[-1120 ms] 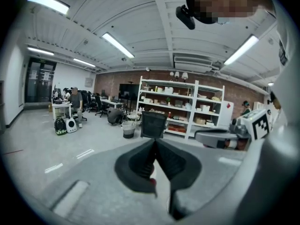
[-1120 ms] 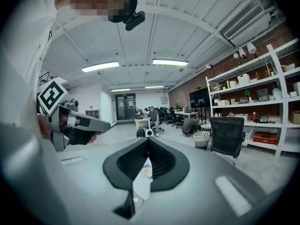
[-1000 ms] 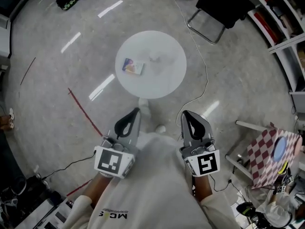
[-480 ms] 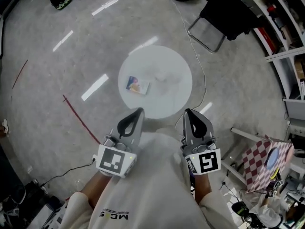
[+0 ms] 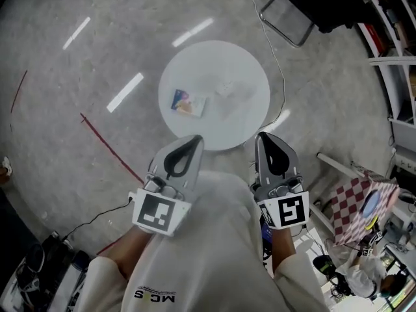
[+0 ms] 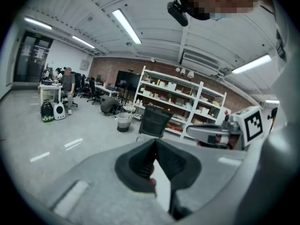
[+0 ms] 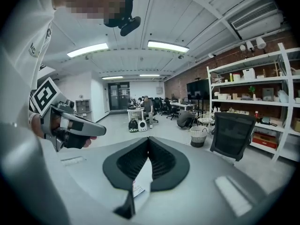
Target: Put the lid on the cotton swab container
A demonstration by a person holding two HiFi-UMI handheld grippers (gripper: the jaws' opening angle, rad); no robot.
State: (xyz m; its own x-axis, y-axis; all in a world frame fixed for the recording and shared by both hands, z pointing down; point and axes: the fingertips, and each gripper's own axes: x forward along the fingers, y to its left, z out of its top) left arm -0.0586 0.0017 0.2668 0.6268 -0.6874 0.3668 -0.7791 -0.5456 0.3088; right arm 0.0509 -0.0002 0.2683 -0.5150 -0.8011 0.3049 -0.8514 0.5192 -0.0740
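Since the earlier frames, the round white table (image 5: pixel 250 119) sits larger and nearer in the head view, and both grippers have come up to its near edge. The left gripper (image 5: pixel 193 140) and the right gripper (image 5: pixel 265 137) each have their jaws closed tip to tip, with nothing clamped between them.

The small, pale, translucent cotton swab container (image 5: pixel 225 86) lies on the table right of centre, near a colourful flat packet (image 5: pixel 187 103) and apart from it. The lid cannot be told from the container at this size. Its long axis and facing cannot be read either.

Handling, as a judgement: the container is probably thin clear plastic, so light, stiff and slippery. It is likely to slide on the smooth tabletop when pushed. Take the lid by opposite edges of its rim. Steady the container body with the other gripper.
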